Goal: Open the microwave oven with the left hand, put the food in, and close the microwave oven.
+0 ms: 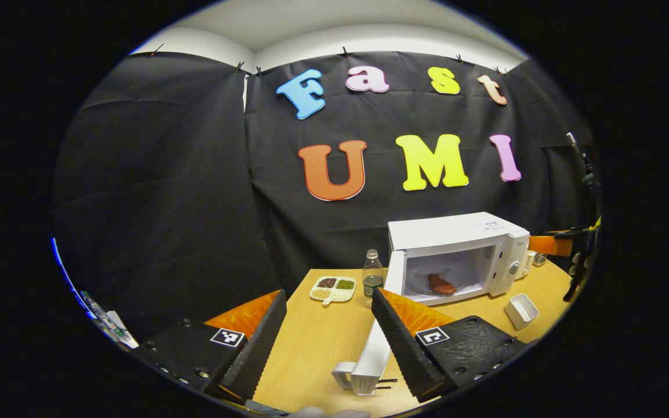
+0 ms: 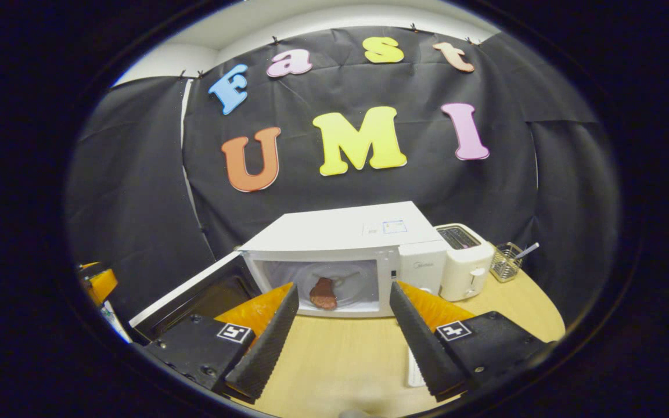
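Note:
The white microwave (image 1: 456, 232) stands at the back right of the wooden table with its door (image 1: 376, 348) swung wide toward me. A reddish-brown piece of food (image 1: 441, 284) lies inside the cavity. My left gripper (image 1: 328, 302) is open; the door's edge stands between its fingers, close beside the right finger (image 1: 404, 342). In the right gripper view the microwave (image 2: 340, 232) faces me, door (image 2: 195, 296) open to the left, the food (image 2: 323, 294) on the cavity floor. My right gripper (image 2: 343, 290) is open and holds nothing, just in front of the opening.
A divided dish of beans (image 1: 333, 288) and a bottle (image 1: 373, 273) sit left of the microwave. A small white container (image 1: 521, 310) lies in front of it. A toaster (image 2: 465, 261) and a wire basket (image 2: 506, 262) stand to its right.

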